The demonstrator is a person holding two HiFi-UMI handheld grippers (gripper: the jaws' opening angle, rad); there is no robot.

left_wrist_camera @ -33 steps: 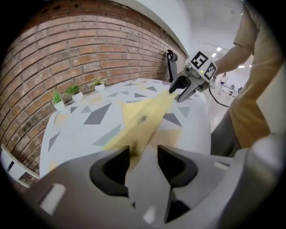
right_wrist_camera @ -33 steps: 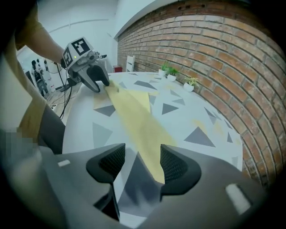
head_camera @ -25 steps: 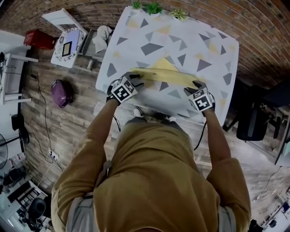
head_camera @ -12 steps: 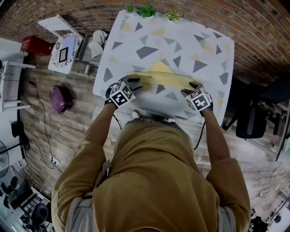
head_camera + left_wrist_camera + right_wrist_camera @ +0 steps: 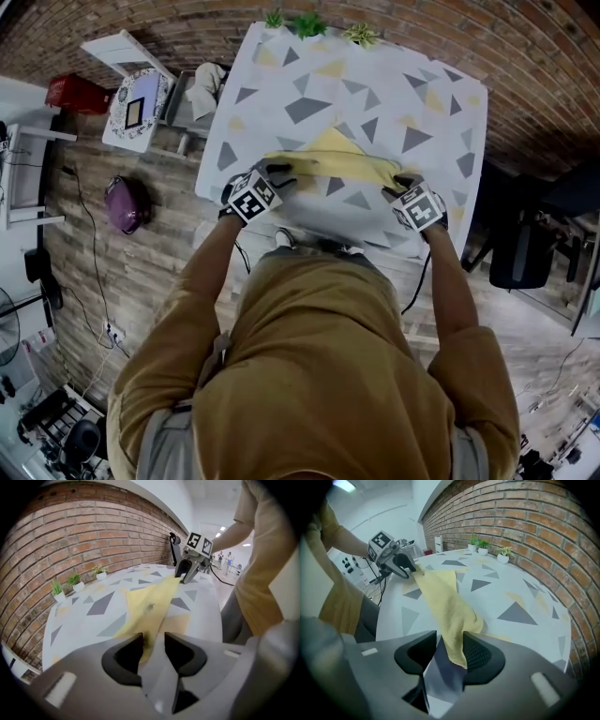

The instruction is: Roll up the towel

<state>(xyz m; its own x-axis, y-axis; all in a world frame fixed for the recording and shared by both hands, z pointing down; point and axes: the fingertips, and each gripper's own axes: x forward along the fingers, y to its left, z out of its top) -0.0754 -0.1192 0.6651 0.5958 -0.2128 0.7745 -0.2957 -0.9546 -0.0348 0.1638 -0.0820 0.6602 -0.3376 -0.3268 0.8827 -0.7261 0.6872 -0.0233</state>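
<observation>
A yellow towel (image 5: 333,164) lies bunched into a long band across the near part of the white table (image 5: 441,103), which is patterned with triangles. My left gripper (image 5: 279,174) is shut on the band's left end, where the cloth (image 5: 150,602) runs into the narrow gap between its jaws (image 5: 152,641). My right gripper (image 5: 401,184) is at the other end. Its jaws have just been closing, and the towel's end (image 5: 450,606) is pinched between them (image 5: 450,651). Each gripper view shows the other gripper across the towel: the right gripper (image 5: 187,571) and the left gripper (image 5: 411,569).
Three small potted plants (image 5: 309,21) stand along the table's far edge by the brick wall. The table's near edge runs just under both grippers. A dark chair (image 5: 525,244) stands at the right. A purple object (image 5: 127,192) and a white stand (image 5: 136,94) sit on the floor at the left.
Both grippers stay at the ends of the towel band; only the view itself has shifted a little.
</observation>
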